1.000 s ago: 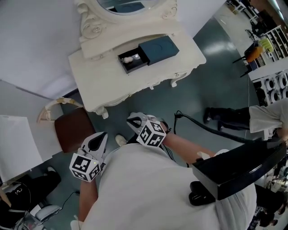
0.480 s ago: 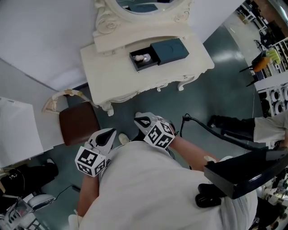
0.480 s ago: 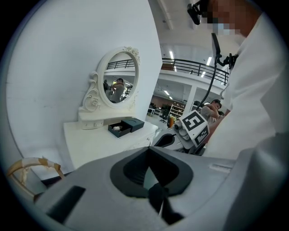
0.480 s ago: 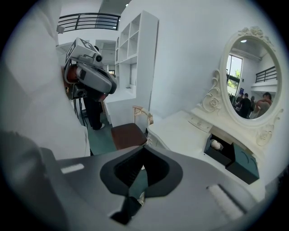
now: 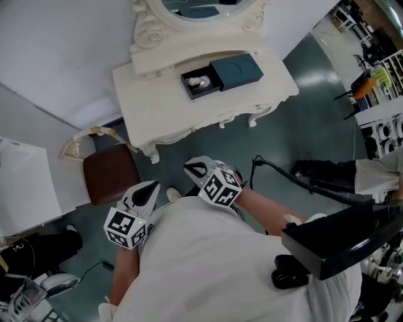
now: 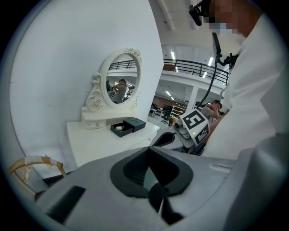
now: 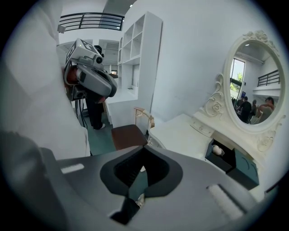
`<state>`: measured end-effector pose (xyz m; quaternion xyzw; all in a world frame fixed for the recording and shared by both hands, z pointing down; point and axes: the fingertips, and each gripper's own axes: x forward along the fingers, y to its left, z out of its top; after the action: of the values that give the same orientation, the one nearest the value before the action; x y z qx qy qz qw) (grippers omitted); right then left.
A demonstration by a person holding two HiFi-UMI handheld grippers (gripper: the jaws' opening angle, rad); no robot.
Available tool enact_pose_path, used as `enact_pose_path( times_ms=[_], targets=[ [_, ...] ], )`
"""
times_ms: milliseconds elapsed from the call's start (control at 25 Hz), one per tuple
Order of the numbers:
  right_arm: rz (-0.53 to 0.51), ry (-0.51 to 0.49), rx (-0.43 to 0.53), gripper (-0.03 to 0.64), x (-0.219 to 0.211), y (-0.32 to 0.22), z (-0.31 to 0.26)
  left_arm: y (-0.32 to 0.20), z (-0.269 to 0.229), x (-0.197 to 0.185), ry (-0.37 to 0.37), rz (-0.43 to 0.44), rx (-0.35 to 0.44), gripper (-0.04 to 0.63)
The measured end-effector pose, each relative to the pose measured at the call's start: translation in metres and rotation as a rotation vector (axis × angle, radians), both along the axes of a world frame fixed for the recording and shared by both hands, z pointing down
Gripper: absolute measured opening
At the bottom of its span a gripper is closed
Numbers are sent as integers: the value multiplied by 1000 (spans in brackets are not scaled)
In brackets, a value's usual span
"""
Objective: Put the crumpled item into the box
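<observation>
Crumpled item: a small white lump that lies inside the open tray of the box; by my judgement the task is done already.
Box: dark, on the white desk, just in front of the oval mirror; its teal cover touches the tray on one side.
Left tool: clenched, nothing between its jaws; held at the person's body, well apart from the box.
Right tool: clenched also and empty; near the left tool, equally well apart from the box.
Risk, needless second reach: a clenched tool that comes back to the box could push the tray and throw the light lump out (it looks loose, nothing holds it down).
Risk, cover: if the tray is pushed into the cover, the lump could be caught at the edge, because it seems to stand above the tray's rim.
Risk, chair: the brown seat stands between the person and the box, to the left; a step toward the box could hit it and shake the desk.
Risk, cable: a black cable lies on the floor, on the person's right side and well apart from the box; a foot could catch in it.
</observation>
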<state>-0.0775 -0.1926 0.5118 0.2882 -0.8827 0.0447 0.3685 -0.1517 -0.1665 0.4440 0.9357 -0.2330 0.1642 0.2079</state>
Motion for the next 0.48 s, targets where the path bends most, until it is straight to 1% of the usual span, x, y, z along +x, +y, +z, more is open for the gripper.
enact_pose_path(
  times_ms=[480],
  targets=[
    [1, 0, -11, 0, -2, 0, 2, -4, 2, 1, -4, 20, -12, -2]
  ],
)
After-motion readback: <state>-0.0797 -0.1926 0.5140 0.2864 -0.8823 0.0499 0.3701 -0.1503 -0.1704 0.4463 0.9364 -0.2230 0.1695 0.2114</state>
